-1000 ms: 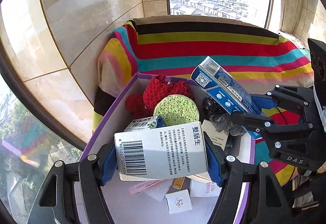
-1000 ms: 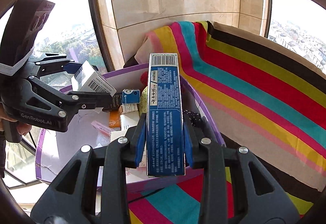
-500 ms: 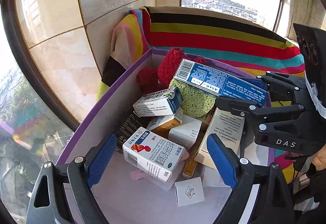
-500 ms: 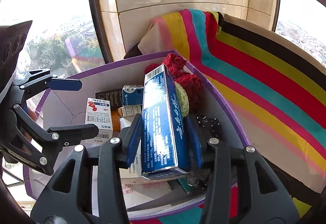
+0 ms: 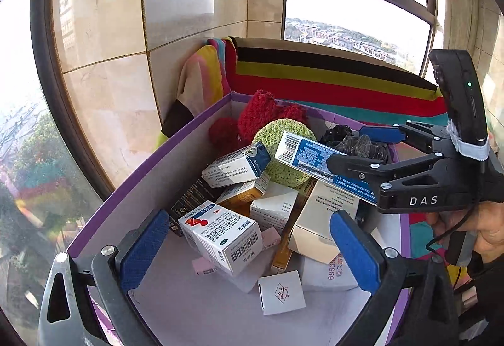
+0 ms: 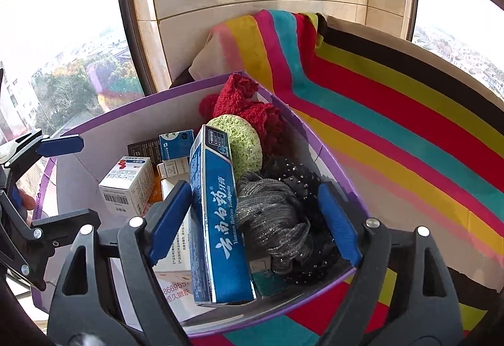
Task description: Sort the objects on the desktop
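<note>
Since the earlier frames both boxes have left the grippers: the white medicine box (image 5: 222, 237) now lies in the purple bin (image 5: 151, 175), and the blue toothpaste box (image 6: 217, 213) leans among the clutter. The left gripper (image 5: 249, 251) has just been opening and stands wide – nothing pressed between its pads. The right gripper (image 6: 252, 220) has also been opening; the toothpaste box sits between its jaws, close against the left pad, unclamped. Risks: pulling the right gripper back could drag that box over the near rim, or snag the grey scrunchie (image 6: 274, 220) – 2 loose things
</note>
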